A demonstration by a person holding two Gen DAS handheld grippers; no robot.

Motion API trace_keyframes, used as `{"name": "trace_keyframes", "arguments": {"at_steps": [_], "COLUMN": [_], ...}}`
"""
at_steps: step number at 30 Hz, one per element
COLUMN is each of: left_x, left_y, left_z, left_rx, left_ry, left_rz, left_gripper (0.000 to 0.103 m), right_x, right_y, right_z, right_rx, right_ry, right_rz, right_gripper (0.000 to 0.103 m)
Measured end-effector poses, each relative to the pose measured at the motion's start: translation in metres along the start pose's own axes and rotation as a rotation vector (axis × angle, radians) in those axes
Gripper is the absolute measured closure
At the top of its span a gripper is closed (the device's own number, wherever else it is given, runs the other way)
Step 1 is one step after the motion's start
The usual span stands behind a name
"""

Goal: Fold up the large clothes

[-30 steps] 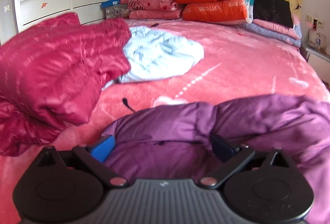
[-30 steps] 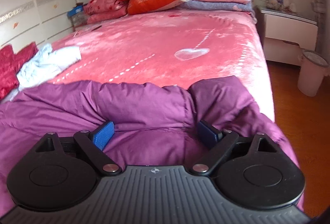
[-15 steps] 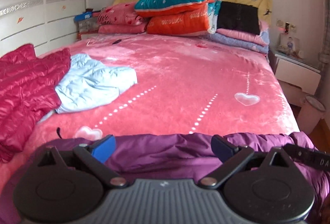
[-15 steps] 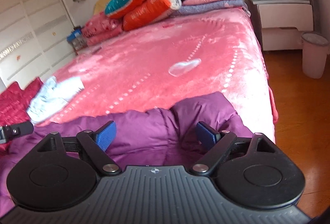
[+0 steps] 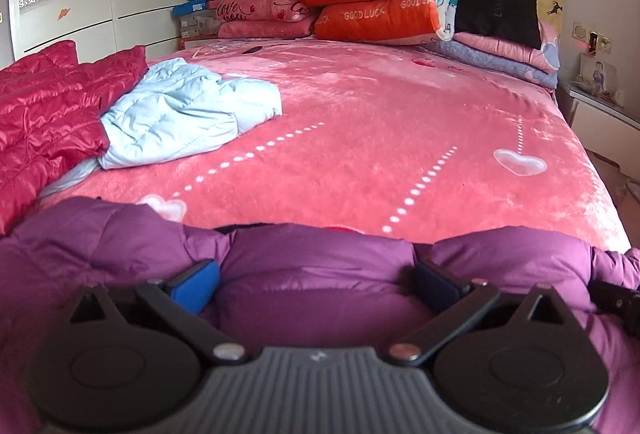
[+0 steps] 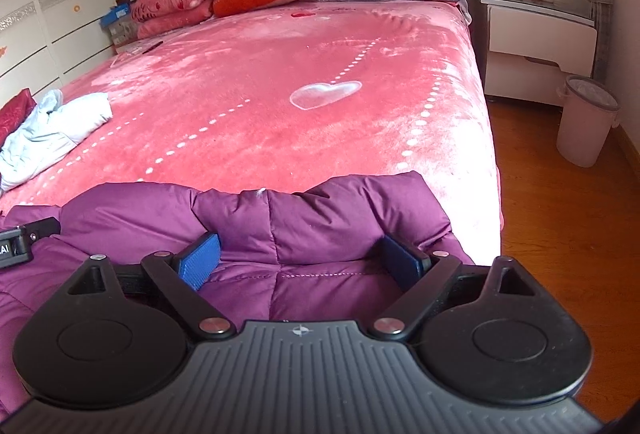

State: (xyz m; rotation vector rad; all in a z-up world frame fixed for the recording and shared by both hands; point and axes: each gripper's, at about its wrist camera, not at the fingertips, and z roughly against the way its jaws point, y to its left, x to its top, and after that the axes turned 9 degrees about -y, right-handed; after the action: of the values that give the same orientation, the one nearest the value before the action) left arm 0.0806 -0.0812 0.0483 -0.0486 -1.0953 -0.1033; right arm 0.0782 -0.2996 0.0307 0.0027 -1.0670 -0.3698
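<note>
A purple puffer jacket [image 5: 320,266] lies bunched along the near edge of the pink bed [image 5: 360,138]; it also shows in the right wrist view [image 6: 312,234]. My left gripper [image 5: 316,280] has its jaws wide apart with a thick fold of the jacket between them. My right gripper [image 6: 300,260] also stands wide, with the jacket's right end bulging between its fingers. Each gripper's tip shows at the edge of the other's view.
A light blue jacket [image 5: 180,118] and a red quilted jacket [image 5: 44,106] lie at the bed's left. Folded quilts and pillows [image 5: 380,2] pile at the headboard. A nightstand [image 6: 536,34], a bin [image 6: 584,122] and wood floor lie right of the bed.
Both grippers swung and pulled back along the near edge; the jacket now lies spread wider across the front of the bed. The jaws stayed wide throughout.
</note>
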Motion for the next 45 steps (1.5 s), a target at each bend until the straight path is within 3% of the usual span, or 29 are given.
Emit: {"name": "trace_keyframes", "arguments": {"at_steps": [10, 15, 17, 20, 23, 26, 29, 31, 34, 39, 45], "left_x": [-0.014, 0.003, 0.014, 0.033, 0.041, 0.032, 0.014, 0.005, -0.004, -0.015, -0.024], "left_y": [0.0, 0.004, 0.013, 0.039, 0.073, 0.11, 0.133, 0.137, 0.136, 0.136, 0.132], "left_z": [-0.008, 0.006, 0.025, 0.056, 0.07, 0.061, 0.05, 0.043, 0.037, 0.026, 0.015], "left_rx": [-0.012, -0.04, -0.058, -0.014, 0.114, 0.233, 0.274, 0.281, 0.274, 0.243, 0.243], "left_ry": [-0.037, 0.001, -0.02, -0.092, -0.15, -0.097, -0.051, -0.033, -0.043, -0.053, -0.082], "left_rz": [0.01, -0.006, 0.007, 0.01, -0.029, -0.033, 0.003, 0.028, 0.029, 0.075, 0.072], "left_gripper": [0.0, 0.001, 0.003, 0.002, 0.001, 0.001, 0.001, 0.001, 0.001, 0.0, 0.0], "right_x": [-0.003, -0.003, 0.001, 0.01, 0.024, 0.03, 0.019, 0.007, -0.009, -0.009, -0.015], "right_y": [0.003, 0.002, -0.001, -0.003, 0.005, 0.031, 0.057, 0.075, 0.086, 0.07, 0.069], "right_z": [-0.006, -0.004, -0.001, 0.01, 0.029, 0.045, 0.047, 0.041, 0.028, 0.012, 0.004], "right_rx": [-0.019, -0.016, -0.008, -0.006, 0.043, 0.104, 0.148, 0.161, 0.115, 0.126, 0.111], "right_ry": [-0.005, -0.012, -0.013, -0.024, -0.083, -0.12, -0.127, -0.104, -0.077, -0.045, -0.069], "right_rz": [0.013, 0.011, -0.009, -0.052, -0.079, -0.016, 0.042, 0.112, 0.192, 0.118, 0.117], "right_gripper": [0.0, 0.0, 0.0, 0.0, 0.0, 0.0, 0.0, 0.0, 0.0, 0.0, 0.0]}}
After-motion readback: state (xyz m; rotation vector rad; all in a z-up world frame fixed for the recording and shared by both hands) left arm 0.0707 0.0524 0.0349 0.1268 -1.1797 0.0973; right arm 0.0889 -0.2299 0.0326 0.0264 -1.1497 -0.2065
